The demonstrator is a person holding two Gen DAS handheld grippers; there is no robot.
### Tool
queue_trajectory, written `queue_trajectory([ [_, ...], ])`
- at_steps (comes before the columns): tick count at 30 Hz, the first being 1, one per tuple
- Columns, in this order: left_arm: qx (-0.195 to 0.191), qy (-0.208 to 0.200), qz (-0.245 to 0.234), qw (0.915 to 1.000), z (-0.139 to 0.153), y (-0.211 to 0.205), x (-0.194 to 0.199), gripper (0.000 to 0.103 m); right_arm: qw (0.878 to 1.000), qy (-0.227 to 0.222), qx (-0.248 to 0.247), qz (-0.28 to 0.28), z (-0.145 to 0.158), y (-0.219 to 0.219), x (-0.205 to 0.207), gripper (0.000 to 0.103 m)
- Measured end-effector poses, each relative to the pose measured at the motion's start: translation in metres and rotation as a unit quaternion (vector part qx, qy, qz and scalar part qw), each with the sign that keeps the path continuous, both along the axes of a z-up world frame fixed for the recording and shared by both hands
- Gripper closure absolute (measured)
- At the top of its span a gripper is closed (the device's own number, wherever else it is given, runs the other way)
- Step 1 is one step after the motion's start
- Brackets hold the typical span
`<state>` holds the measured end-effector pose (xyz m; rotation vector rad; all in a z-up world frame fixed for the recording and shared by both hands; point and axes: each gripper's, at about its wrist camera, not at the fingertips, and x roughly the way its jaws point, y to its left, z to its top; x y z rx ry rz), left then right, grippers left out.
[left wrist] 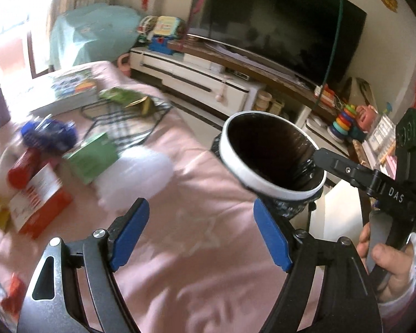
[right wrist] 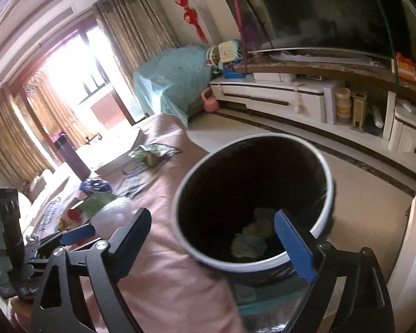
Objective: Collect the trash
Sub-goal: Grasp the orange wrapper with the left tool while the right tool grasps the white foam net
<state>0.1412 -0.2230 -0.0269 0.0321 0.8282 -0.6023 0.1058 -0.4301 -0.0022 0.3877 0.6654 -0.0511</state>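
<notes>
A black trash bin with a white rim (left wrist: 269,155) (right wrist: 252,202) stands at the edge of a table under a pink cloth (left wrist: 197,216). Crumpled yellow and blue trash (right wrist: 249,242) lies inside it. My left gripper (left wrist: 199,236) is open and empty above the cloth, left of the bin. My right gripper (right wrist: 216,238) is open and empty, its right finger at the bin's near rim; it also shows in the left wrist view (left wrist: 344,166). On the table lie a white wad (left wrist: 136,177), a green box (left wrist: 93,158), a red box (left wrist: 38,202), a blue wrapper (left wrist: 50,134) and a green packet (left wrist: 122,95).
A book (left wrist: 66,88) and a purple bottle (right wrist: 72,158) sit at the table's far end. A TV (left wrist: 277,25) on a white cabinet (left wrist: 197,80) with toys stands beyond the floor strip. Bright window at left.
</notes>
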Motion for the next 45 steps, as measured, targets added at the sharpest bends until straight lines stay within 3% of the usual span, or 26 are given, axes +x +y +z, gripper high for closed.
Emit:
queue_trajectory([
  [12,0.009,-0.02,0.056,0.9982,0.002,0.076,-0.028,0.023,0.999,0.005,0.012,0.047,-0.011,0.064,-0.005,0.007],
  [24,-0.001,-0.036,0.118,0.9923,0.01,0.14,-0.047,0.02,0.994,0.013,-0.01,0.109,-0.016,0.124,0.005,0.007],
  [33,0.013,-0.04,0.155,0.9871,0.004,0.182,-0.056,0.017,0.989,0.015,-0.029,0.146,-0.024,0.155,0.017,0.007],
  [45,0.045,0.0,0.137,0.9895,-0.029,0.183,-0.043,0.013,0.985,0.015,-0.051,0.163,-0.03,0.165,0.048,0.007],
])
